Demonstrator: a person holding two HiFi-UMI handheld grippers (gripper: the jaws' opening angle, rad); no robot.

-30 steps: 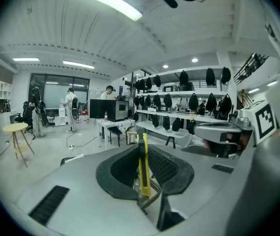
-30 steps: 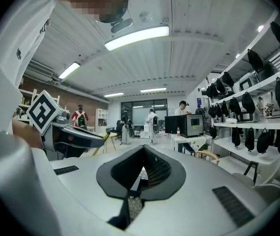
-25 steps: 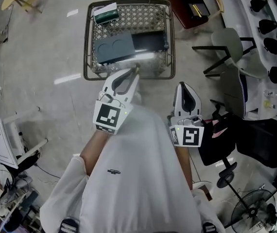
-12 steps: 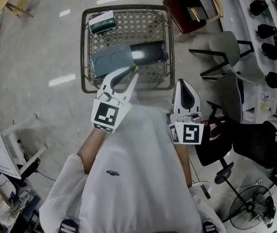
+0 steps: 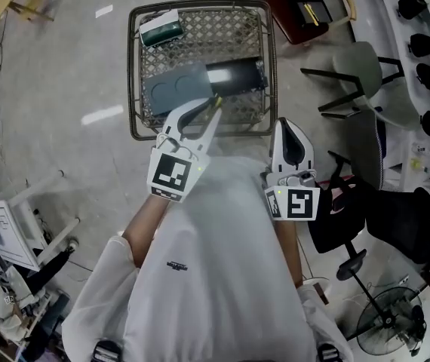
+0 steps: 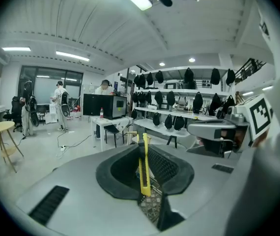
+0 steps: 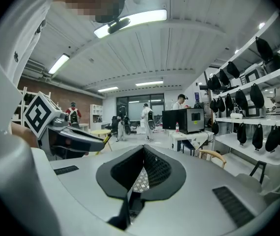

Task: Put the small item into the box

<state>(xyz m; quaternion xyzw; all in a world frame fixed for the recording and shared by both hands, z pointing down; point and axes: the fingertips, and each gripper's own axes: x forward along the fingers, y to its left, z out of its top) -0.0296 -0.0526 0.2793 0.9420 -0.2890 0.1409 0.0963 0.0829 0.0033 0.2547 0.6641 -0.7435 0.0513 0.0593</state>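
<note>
yellow cutter (image 6: 144,173): pinched between jaws | grey box (image 5: 173,89): flat on wicker table (image 5: 200,29)

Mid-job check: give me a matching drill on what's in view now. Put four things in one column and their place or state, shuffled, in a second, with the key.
Things:
1. left claw
2. right claw
3. green box
4. grey box

Place or state:
A. in the far left corner of the basket
B. shut, nothing between the jaws
C. shut on the slim yellow item
D. lying in the basket beside the black box

Pairs: 1-C, 2-B, 3-A, 4-D
</note>
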